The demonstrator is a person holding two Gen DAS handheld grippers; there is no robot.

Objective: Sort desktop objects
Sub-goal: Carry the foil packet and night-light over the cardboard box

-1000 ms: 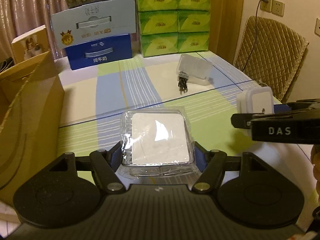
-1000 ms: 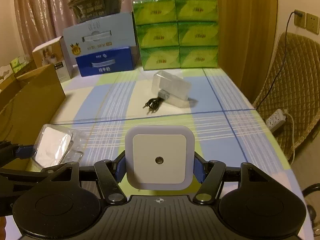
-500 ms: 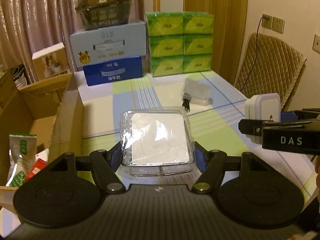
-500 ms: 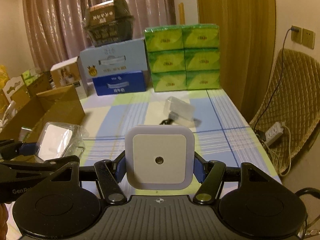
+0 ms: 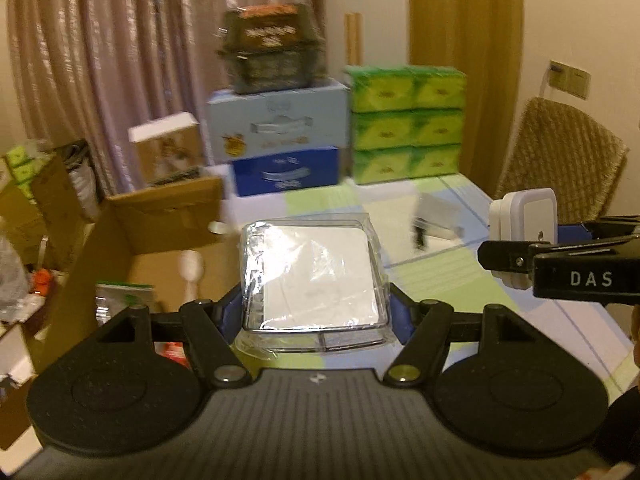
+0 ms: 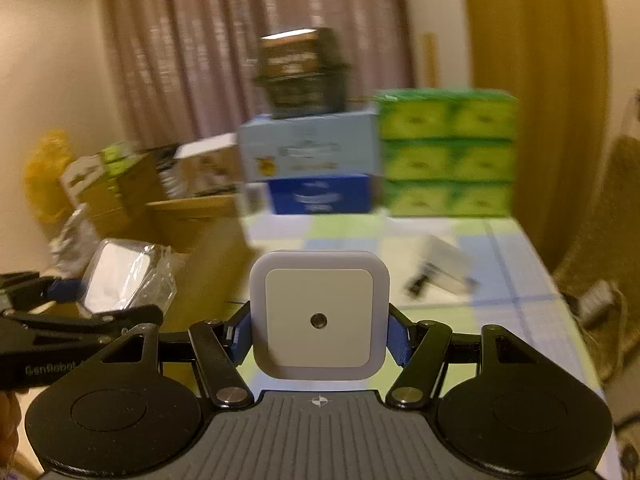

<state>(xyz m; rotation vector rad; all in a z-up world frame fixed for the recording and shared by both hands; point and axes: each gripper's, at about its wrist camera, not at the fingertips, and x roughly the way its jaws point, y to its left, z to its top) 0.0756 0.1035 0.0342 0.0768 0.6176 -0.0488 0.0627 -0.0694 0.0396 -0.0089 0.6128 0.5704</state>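
- Now the left gripper [image 5: 316, 304] is clamping a clear-wrapped white square [image 5: 316, 276]; the open cardboard box [image 5: 160, 236] is lying at ten o'clock
- the right gripper [image 6: 320, 336] is clamping a white night light [image 6: 319, 316]; the checked table [image 6: 500, 304] is lying beneath

You lifted both tools up off the table: the left tool [image 5: 316, 300] carried its wrapped pad [image 5: 316, 276] and the right tool [image 6: 319, 332] its night light [image 6: 319, 316]. As they rose, the open carton [image 5: 132, 236] and its contents came into the left view, and the table [image 6: 512, 292] dropped lower.
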